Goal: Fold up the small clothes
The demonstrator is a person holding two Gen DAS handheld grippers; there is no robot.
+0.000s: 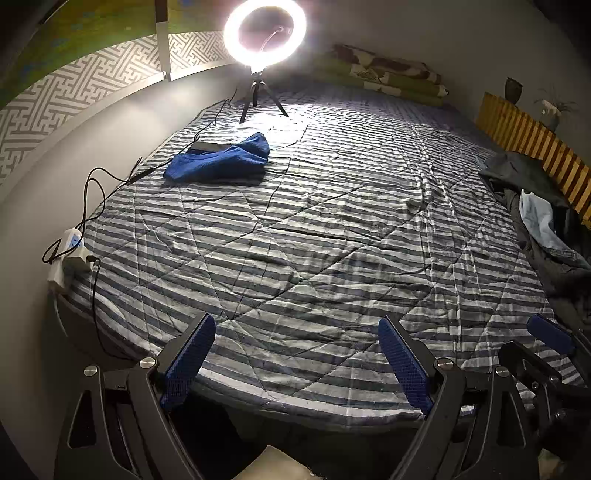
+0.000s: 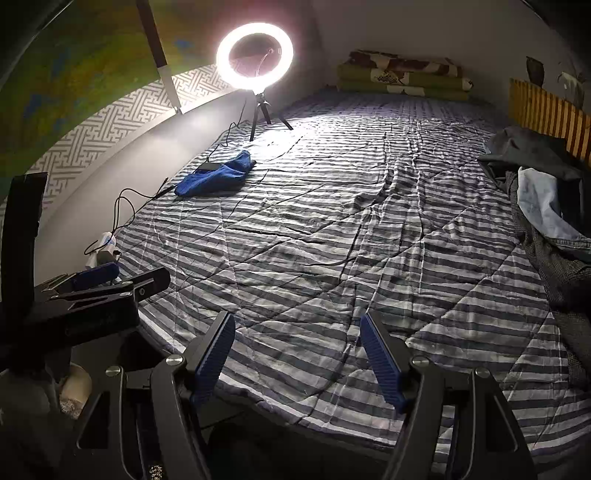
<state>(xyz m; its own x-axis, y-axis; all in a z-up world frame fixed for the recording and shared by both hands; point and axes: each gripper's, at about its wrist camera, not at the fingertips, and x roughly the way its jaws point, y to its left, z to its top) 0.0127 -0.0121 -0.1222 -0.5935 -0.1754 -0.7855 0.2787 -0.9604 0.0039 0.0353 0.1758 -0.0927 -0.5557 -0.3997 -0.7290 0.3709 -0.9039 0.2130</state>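
Right gripper (image 2: 297, 334) hangs empty, jaws apart, over striped quilt (image 2: 332, 229)

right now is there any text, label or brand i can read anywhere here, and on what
None can be read.
Power strip: blue markings, too small to read.
Patterned pillow: a dark printed patch, too blurred to tell if it is lettering.
Right claw body: pale specks low down, unreadable.

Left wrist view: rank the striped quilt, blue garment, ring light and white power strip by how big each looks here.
1. striped quilt
2. blue garment and ring light: look alike, and the light stands farther back, so unranked
3. white power strip
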